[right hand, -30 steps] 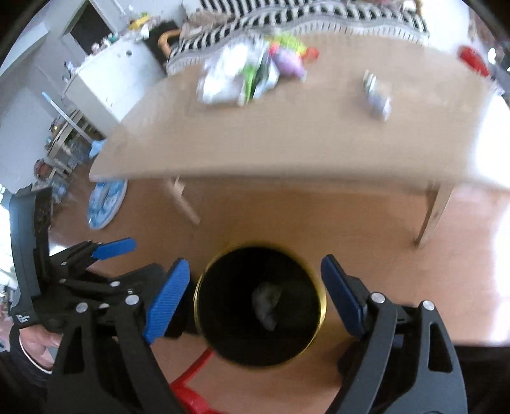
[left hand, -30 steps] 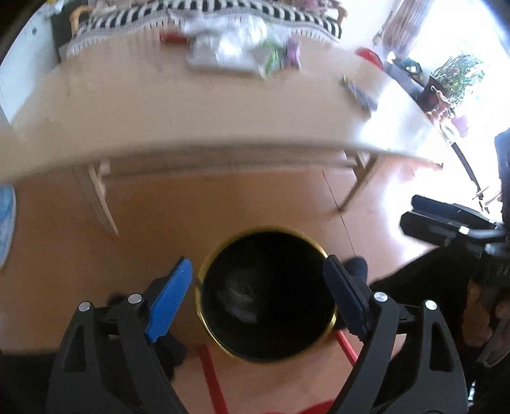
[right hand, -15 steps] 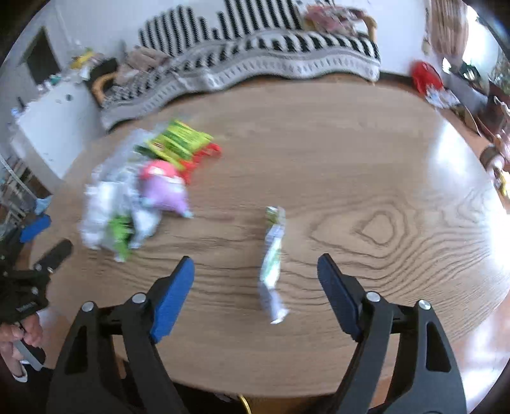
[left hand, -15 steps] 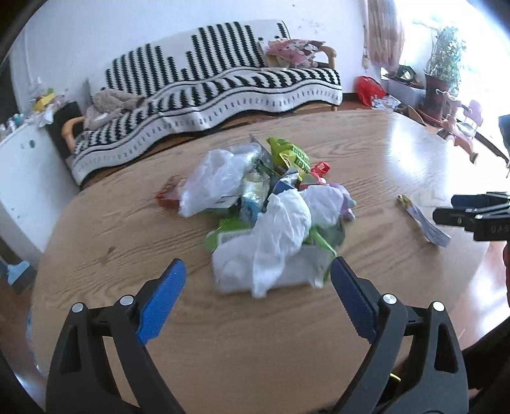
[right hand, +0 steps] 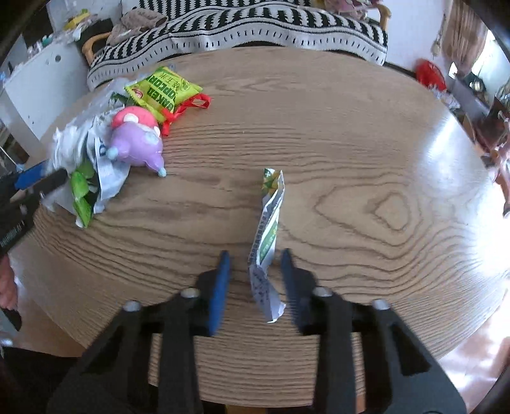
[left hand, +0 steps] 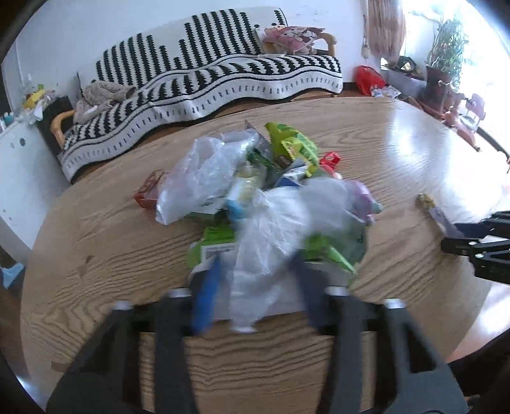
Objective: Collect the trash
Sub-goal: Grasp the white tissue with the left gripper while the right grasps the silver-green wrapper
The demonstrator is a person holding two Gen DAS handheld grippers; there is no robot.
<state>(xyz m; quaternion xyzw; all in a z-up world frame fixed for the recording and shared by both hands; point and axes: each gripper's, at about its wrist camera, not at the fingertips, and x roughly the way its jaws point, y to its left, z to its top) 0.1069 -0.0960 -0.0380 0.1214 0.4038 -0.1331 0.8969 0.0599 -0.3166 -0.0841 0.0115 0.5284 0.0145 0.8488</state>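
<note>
In the left wrist view your left gripper (left hand: 255,286), a second ago over the bin, is now closing on the white plastic bag (left hand: 271,242) at the near edge of the trash pile (left hand: 255,191), centre frame — a fresh pickup begins. In the right wrist view your right gripper (right hand: 255,280) is closing around the lone wrapper (right hand: 267,235), lower centre, pads not yet touching it — the round wooden table (right hand: 350,143) sits before a striped sofa (right hand: 255,25) along the top.

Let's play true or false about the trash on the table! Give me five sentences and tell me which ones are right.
1. A long thin wrapper lies apart from the pile. True.
2. The right tongs are closing with that wrapper between them. True.
3. The table is glass. False: it is wood.
4. A purple toy sits by the pile. True.
5. The left tongs are closing on a red can. False: a white plastic bag is between them.
</note>
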